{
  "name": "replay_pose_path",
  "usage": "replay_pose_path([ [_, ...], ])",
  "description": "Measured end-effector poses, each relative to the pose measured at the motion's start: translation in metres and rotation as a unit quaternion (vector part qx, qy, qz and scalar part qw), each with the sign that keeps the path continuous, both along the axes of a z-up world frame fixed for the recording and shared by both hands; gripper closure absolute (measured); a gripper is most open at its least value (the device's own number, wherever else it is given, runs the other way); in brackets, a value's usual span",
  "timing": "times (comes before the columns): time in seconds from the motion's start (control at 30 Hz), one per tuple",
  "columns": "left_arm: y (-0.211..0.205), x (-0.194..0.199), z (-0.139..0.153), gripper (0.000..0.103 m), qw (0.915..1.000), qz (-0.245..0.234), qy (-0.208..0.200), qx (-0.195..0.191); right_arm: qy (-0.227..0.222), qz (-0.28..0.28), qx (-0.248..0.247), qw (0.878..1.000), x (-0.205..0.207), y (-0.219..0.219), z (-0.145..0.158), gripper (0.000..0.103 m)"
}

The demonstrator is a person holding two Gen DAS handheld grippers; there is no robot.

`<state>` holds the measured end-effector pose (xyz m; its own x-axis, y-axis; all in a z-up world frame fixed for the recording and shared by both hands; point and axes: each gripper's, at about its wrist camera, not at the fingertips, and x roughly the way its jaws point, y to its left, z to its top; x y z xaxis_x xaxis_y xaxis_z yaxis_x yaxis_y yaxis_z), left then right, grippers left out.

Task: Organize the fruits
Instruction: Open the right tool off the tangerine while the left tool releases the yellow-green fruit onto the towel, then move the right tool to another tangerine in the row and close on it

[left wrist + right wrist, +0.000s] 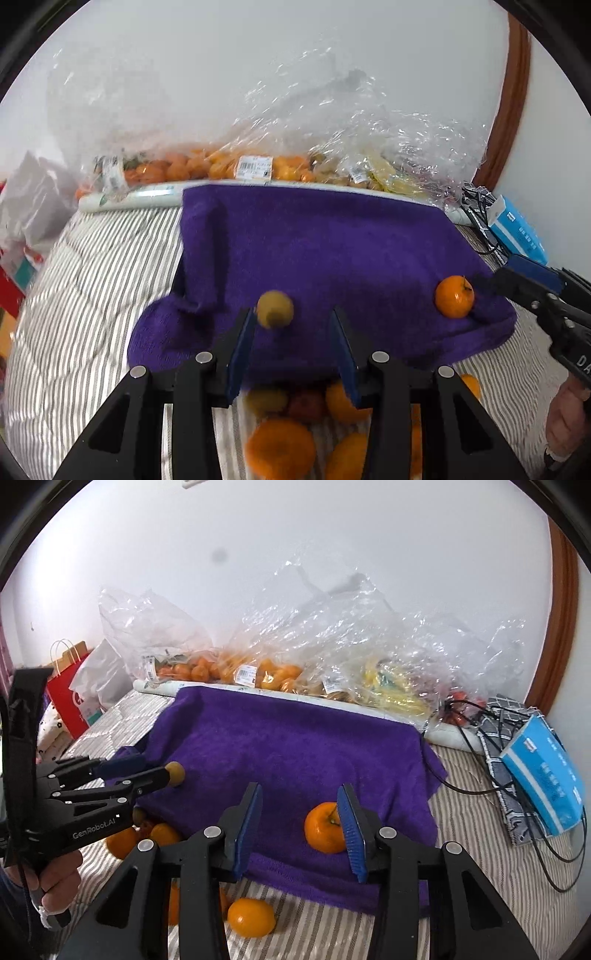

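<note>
A purple towel (314, 251) covers a raised box on the striped bed; it also shows in the right wrist view (288, 738). My left gripper (293, 325) is open; a blurred yellow-green fruit (275, 308) is just past its left finger, and shows at its tips in the right wrist view (175, 773). My right gripper (301, 812) is open, and an orange (325, 827) rests on the towel against its right finger; the orange also shows in the left wrist view (454, 297). Loose oranges and other fruit (295, 424) lie below the towel's front edge.
Clear plastic bags of oranges (229, 668) and yellow fruit (391, 690) line the wall behind the towel. A blue tissue pack (543, 771) and black cables (476, 746) lie at the right. A red paper bag (66, 698) stands at the left.
</note>
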<state>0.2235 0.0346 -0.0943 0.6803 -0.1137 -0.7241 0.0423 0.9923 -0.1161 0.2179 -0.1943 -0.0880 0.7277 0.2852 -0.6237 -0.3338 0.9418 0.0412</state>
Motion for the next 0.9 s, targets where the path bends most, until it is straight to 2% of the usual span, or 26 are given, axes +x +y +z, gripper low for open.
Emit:
replay_pose_path([
  [0.2,0.018,-0.019,0.0,0.06,0.9991,0.006,0.009,-0.042,0.02,-0.002,0.019,1.0,-0.027,-0.004,-0.001,0.061],
  [0.53,0.029,-0.05,-0.012,0.06,0.9989,0.012,0.01,-0.044,0.05,-0.006,0.026,0.998,-0.06,-0.001,-0.015,0.061],
  [0.9,0.037,-0.067,-0.015,0.06,0.9987,0.012,0.003,-0.049,0.065,-0.022,0.028,0.997,-0.073,0.001,-0.026,0.061],
])
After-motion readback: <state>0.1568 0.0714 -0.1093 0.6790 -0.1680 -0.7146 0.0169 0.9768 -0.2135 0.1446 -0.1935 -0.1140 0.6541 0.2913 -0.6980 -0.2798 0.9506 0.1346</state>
